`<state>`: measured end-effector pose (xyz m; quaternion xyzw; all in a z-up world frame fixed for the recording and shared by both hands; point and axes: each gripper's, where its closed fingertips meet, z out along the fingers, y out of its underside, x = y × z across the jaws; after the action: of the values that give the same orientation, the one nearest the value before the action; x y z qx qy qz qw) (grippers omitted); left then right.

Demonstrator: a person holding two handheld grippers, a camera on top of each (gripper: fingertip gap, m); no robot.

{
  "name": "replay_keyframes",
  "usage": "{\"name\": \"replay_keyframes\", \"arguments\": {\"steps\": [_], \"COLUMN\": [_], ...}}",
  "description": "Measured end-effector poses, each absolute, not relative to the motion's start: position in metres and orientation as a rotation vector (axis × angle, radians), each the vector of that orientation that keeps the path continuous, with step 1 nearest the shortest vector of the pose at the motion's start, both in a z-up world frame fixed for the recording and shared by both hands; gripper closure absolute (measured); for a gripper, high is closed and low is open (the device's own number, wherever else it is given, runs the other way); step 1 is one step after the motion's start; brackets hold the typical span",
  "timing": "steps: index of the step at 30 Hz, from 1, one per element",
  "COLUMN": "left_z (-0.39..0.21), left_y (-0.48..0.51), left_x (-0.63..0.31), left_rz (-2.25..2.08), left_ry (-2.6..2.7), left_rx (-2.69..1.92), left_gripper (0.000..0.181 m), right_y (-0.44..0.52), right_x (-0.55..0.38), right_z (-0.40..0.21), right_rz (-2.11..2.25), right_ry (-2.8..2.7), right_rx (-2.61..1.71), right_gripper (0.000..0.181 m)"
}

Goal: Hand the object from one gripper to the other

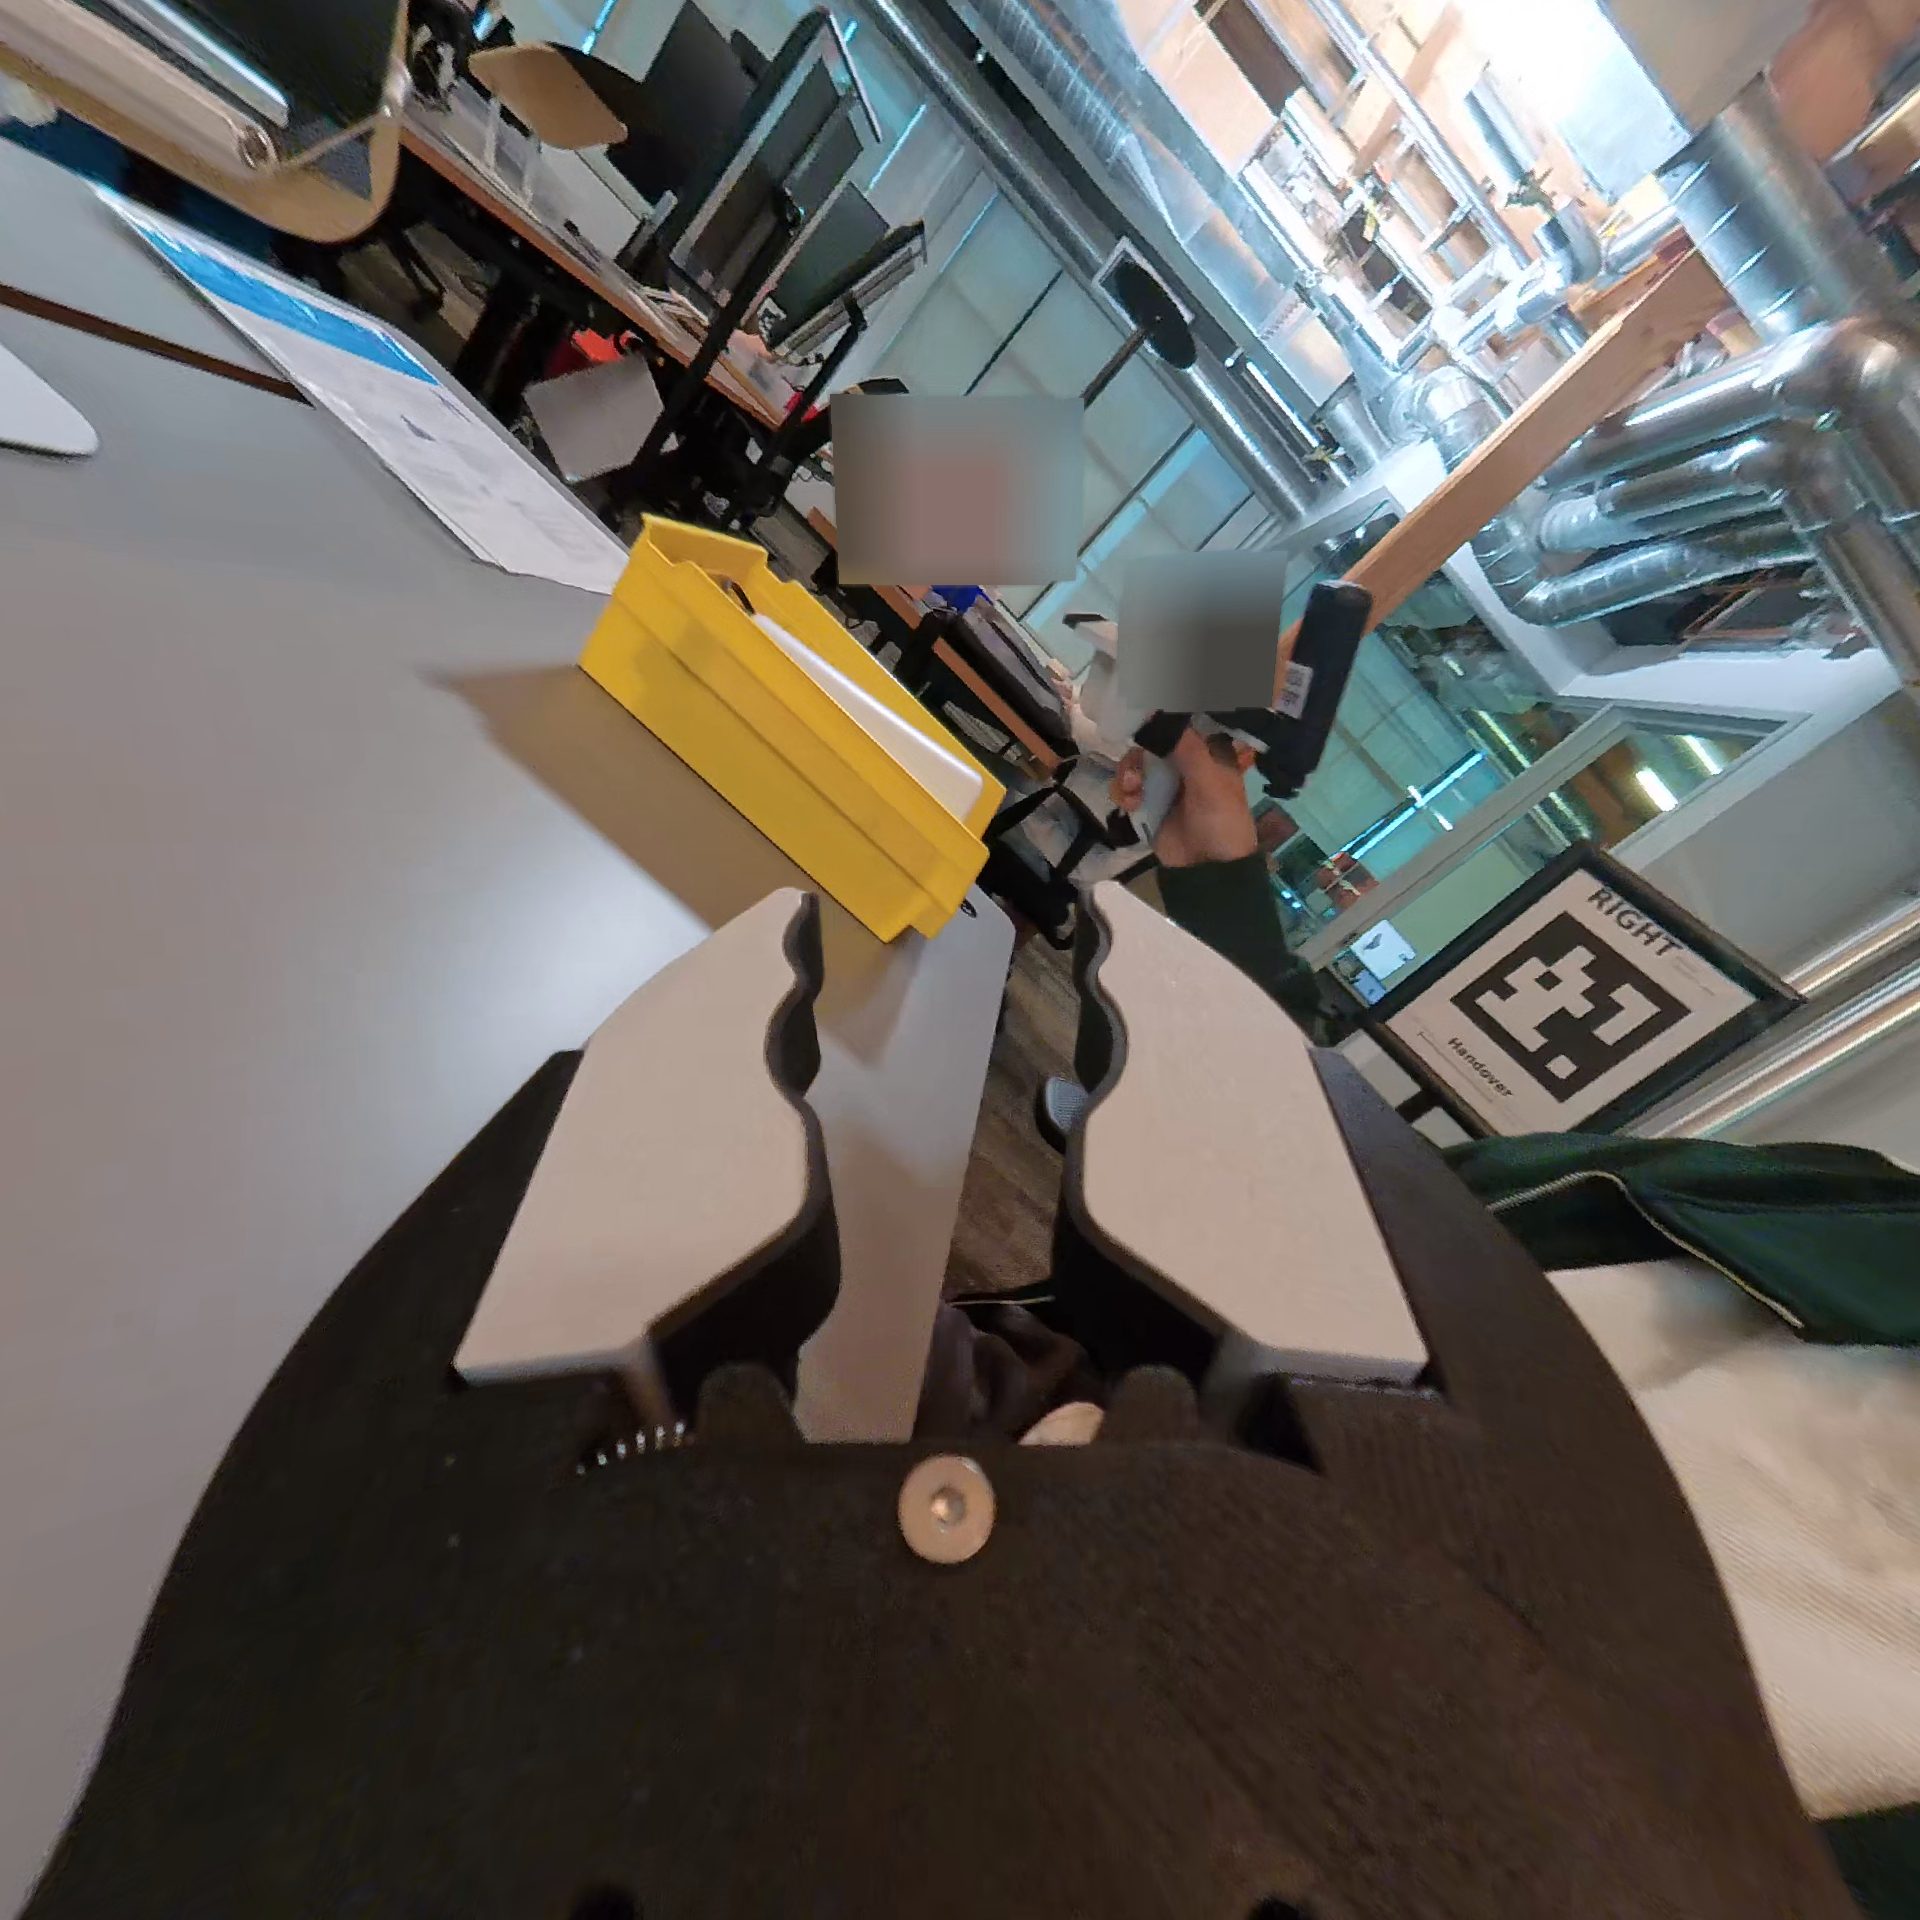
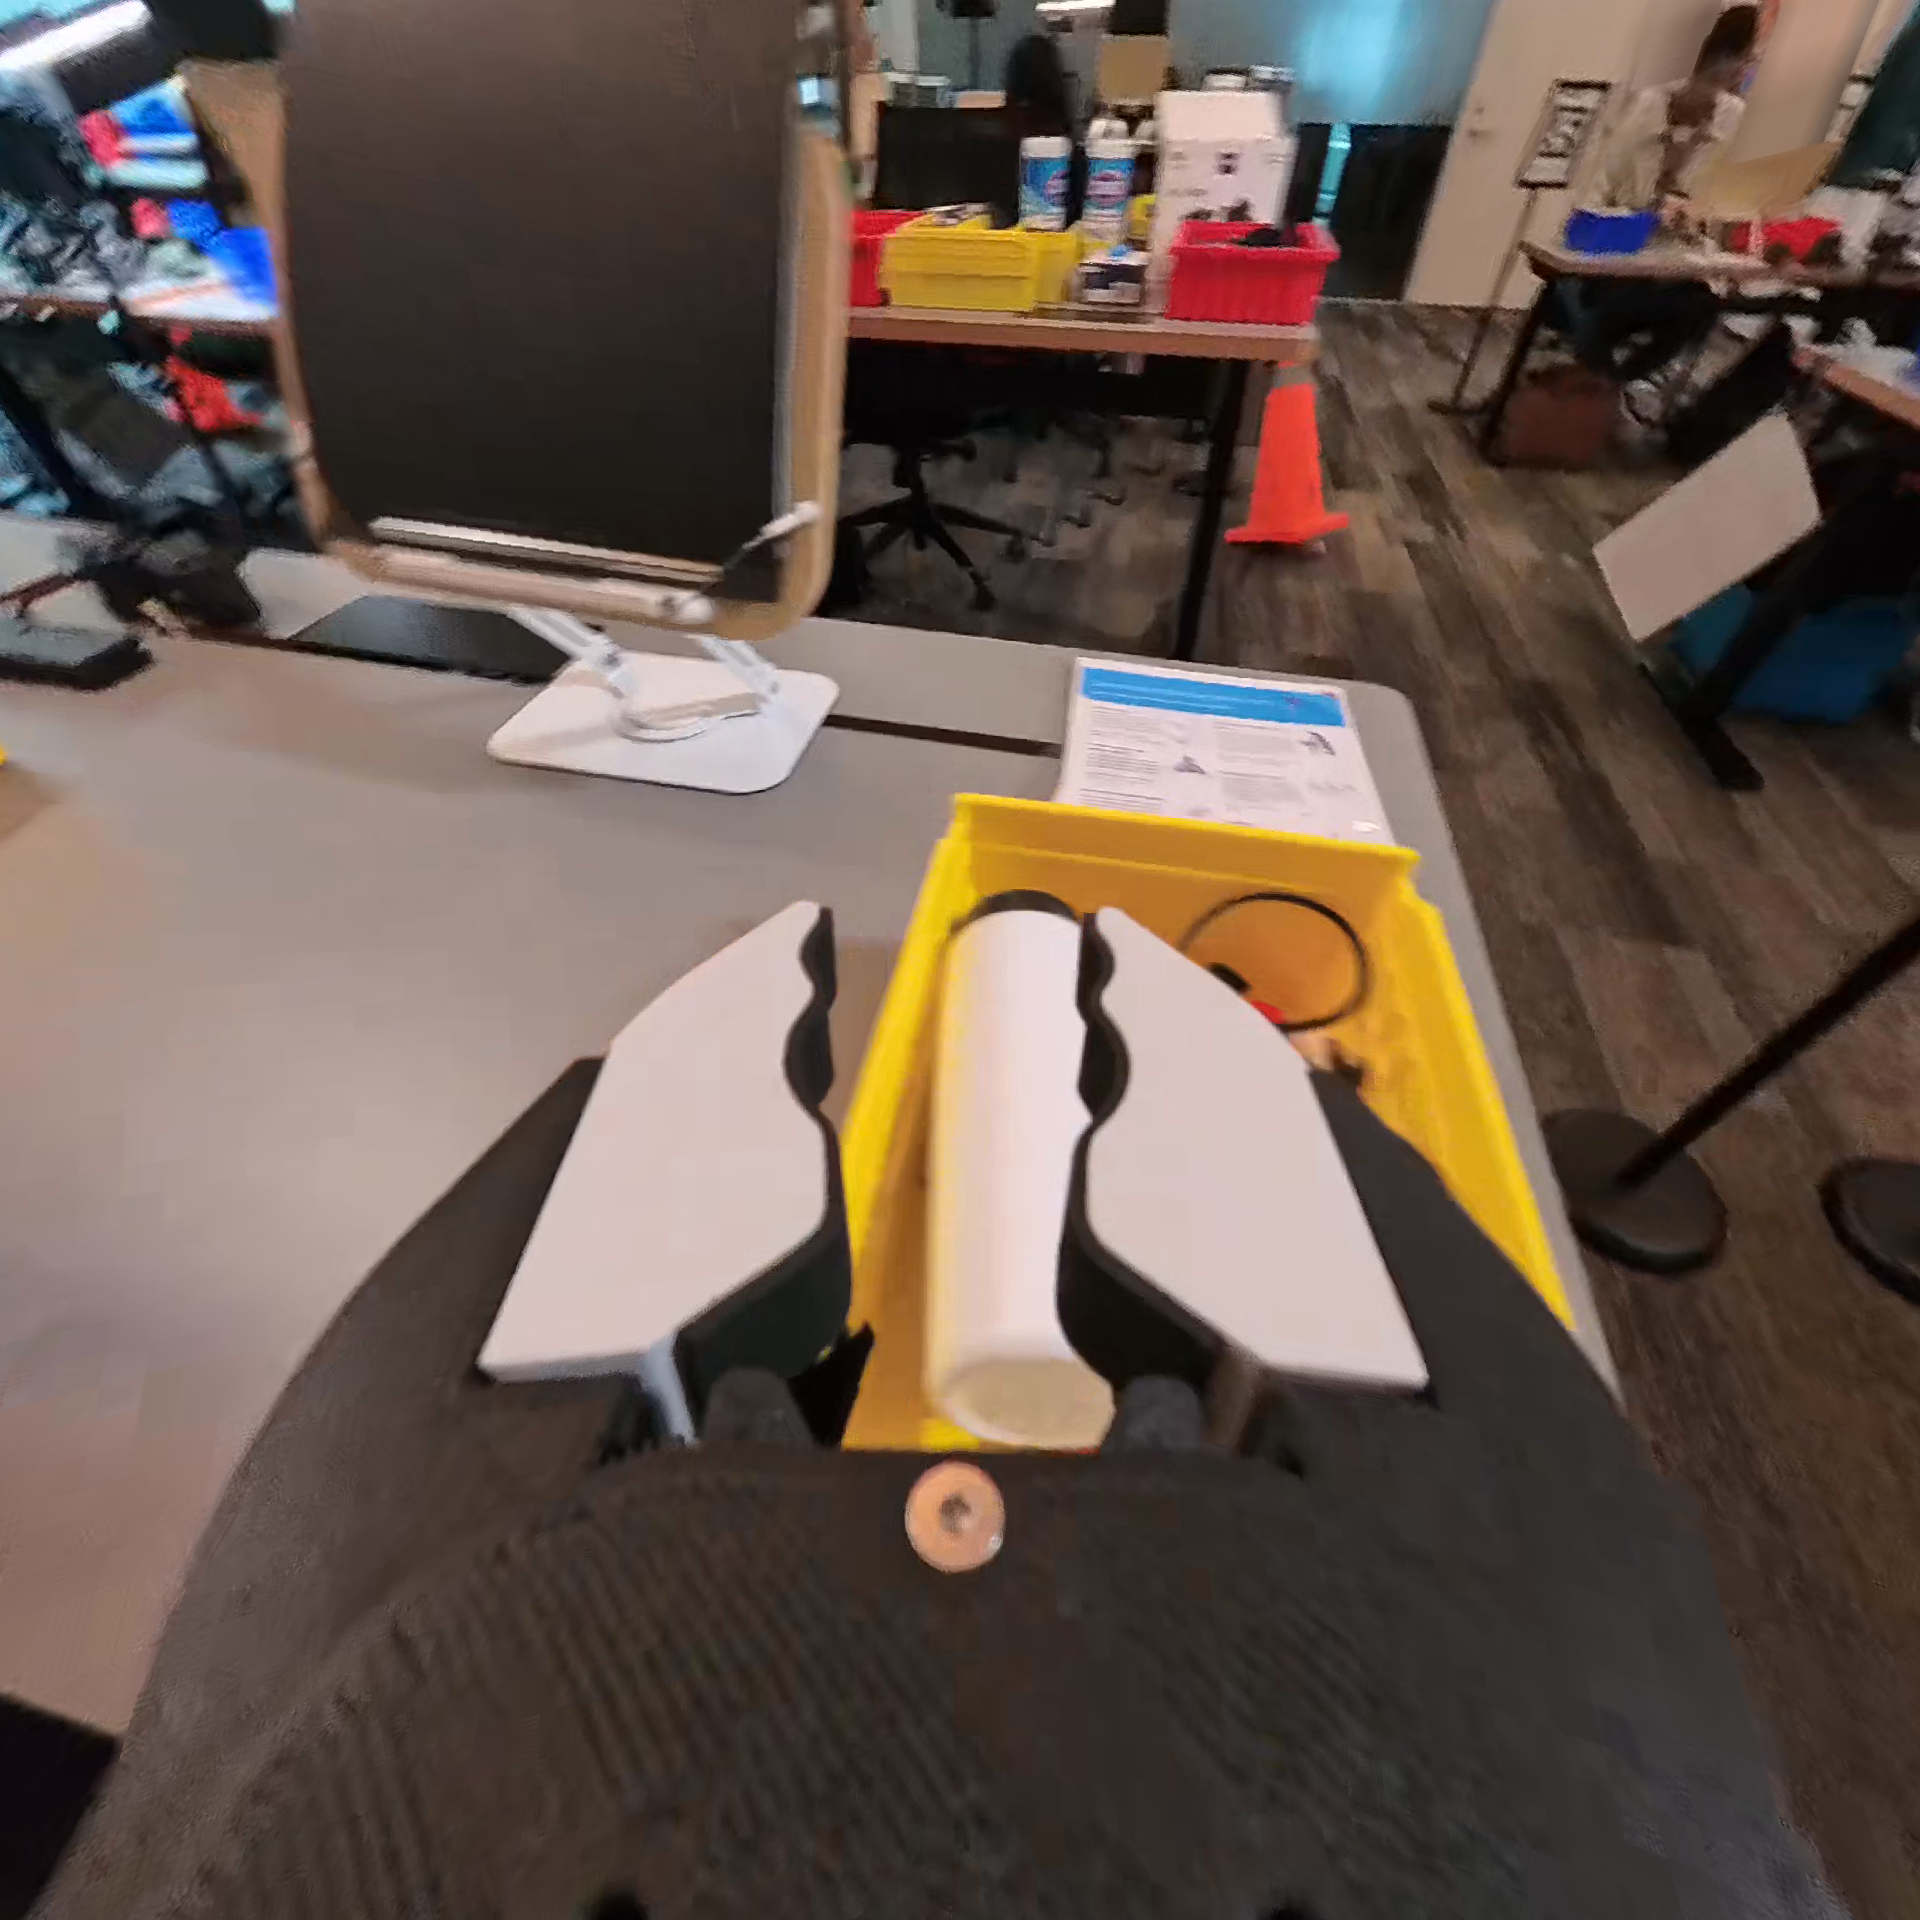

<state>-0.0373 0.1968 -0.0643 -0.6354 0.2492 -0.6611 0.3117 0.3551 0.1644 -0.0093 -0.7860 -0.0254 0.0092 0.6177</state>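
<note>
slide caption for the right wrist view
Open right gripper poised above a white cylinder lying in a yellow bin on a grey table.

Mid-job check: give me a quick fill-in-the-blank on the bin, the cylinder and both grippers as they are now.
1. The white cylinder lies inside the ____ bin.
2. The right gripper has its jaws ____, above the cylinder.
3. The left gripper holds ____.
4. The bin rests on the ____ table.

Missing words: yellow; open; nothing; grey
</note>
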Motion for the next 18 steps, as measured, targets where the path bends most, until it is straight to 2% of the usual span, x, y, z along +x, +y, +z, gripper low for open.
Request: {"name": "replay_keyframes", "arguments": {"steps": [4, 7, 10, 13, 18], "left_z": [-0.065, -0.062, -0.045, -0.039, -0.061], "left_y": [0.204, 0.210, 0.227, 0.252, 0.309], "left_x": [-0.033, -0.044, -0.085, -0.157, -0.308], "left_rz": [-1.682, -1.590, -1.443, -1.234, -0.900], "left_ry": [0.703, 0.728, 0.660, 0.539, 0.190], "left_rx": [-1.695, -1.719, -1.728, -1.819, -1.991], "left_gripper": [0.143, 0.143, 0.143, 0.137, 0.132], "right_y": [0.177, 0.176, 0.170, 0.171, 0.192], "right_x": [0.241, 0.139, 0.063, 0.028, 0.024], "right_z": [-0.029, -0.057, -0.114, -0.159, -0.154], "right_rz": [0.177, 0.508, 0.690, 0.630, 0.344], "right_ry": [-0.303, -0.416, -0.515, -0.667, -0.835], "right_rx": [-1.789, -1.733, -1.764, -1.854, -1.707], "right_gripper": [0.140, 0.157, 0.156, 0.152, 0.152]}}
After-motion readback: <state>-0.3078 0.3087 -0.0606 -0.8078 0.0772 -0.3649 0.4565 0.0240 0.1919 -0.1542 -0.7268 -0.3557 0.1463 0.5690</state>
